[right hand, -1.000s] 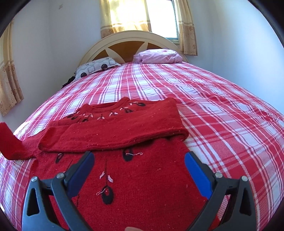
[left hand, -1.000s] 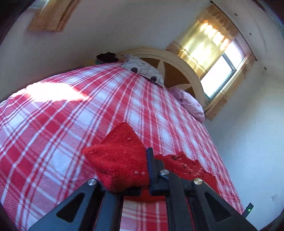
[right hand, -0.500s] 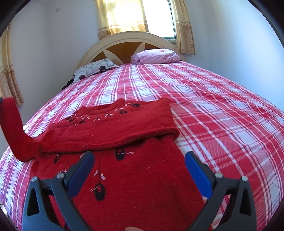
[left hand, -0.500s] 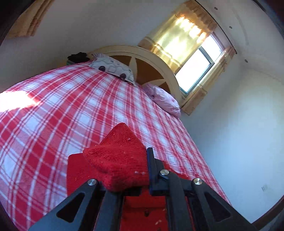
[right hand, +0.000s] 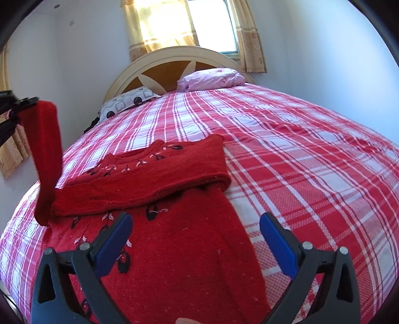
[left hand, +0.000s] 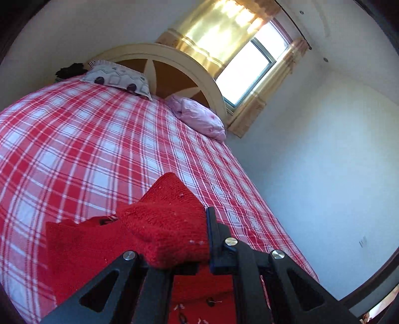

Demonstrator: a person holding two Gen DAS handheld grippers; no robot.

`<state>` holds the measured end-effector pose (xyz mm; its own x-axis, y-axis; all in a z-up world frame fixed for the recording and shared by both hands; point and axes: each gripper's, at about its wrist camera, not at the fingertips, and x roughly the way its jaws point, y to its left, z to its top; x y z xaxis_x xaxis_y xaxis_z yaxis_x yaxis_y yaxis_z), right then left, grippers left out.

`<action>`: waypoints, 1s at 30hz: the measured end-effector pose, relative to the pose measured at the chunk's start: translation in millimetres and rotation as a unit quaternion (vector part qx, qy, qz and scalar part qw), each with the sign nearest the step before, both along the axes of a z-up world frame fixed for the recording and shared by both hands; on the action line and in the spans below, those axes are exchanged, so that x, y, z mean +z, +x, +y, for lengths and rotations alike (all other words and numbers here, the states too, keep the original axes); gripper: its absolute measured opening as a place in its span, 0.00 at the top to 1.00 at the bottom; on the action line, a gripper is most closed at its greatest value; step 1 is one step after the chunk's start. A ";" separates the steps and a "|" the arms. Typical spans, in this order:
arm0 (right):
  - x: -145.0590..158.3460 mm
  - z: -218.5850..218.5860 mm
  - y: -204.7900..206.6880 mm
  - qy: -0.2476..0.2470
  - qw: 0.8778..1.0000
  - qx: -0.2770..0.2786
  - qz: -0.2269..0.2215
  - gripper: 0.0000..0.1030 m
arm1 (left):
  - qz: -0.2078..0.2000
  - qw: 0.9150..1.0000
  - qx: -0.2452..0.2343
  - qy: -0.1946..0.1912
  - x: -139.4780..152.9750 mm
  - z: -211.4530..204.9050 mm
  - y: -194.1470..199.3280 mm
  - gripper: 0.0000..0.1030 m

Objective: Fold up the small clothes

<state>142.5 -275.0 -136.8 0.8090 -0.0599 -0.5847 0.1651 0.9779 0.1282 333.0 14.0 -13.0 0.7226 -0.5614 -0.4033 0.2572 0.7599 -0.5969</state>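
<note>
A small red knit sweater (right hand: 174, 239) with dark embroidered motifs lies front up on the plaid bed (right hand: 299, 174). One sleeve (right hand: 139, 187) is folded across its chest. My left gripper (left hand: 174, 239) is shut on the cuff of the other sleeve (left hand: 164, 216) and holds it lifted high; in the right wrist view that sleeve (right hand: 47, 159) hangs from the left gripper (right hand: 22, 109) at the far left. My right gripper (right hand: 195, 236) is open and empty, hovering over the sweater's lower body.
A patterned grey pillow (right hand: 129, 101) and a pink pillow (right hand: 212, 78) lie against the cream headboard (right hand: 174, 59). A window with yellow curtains (right hand: 162, 22) is behind it. White walls flank the bed on both sides.
My left gripper has raised the sleeve cuff well above the bed, so the sleeve now hangs upright. My right gripper has drawn slightly closer and stayed open.
</note>
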 end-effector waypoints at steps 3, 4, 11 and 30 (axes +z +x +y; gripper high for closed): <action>-3.6 -7.0 -1.9 0.013 1.000 -0.005 0.003 0.00 | 0.013 1.000 -0.016 0.010 -11.2 -26.6 9.1 0.96; -4.5 -8.9 -2.0 0.018 1.000 -0.006 0.004 0.00 | 0.018 0.999 -0.023 0.015 -16.8 -36.3 12.4 0.96; -10.5 -23.2 -2.4 0.059 0.998 -0.013 0.009 0.00 | 0.031 0.996 -0.054 0.069 -50.4 -98.6 24.8 0.96; -22.4 -25.5 7.5 0.071 0.996 -0.036 0.044 0.00 | -0.015 0.959 -0.088 0.270 -56.0 -170.4 0.1 0.24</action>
<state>150.0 -300.6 -159.1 0.7508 -0.0273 -0.6600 0.2502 0.9365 0.2458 333.2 -156.4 -69.0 0.6514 -0.3911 -0.6501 0.4209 0.8993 -0.1193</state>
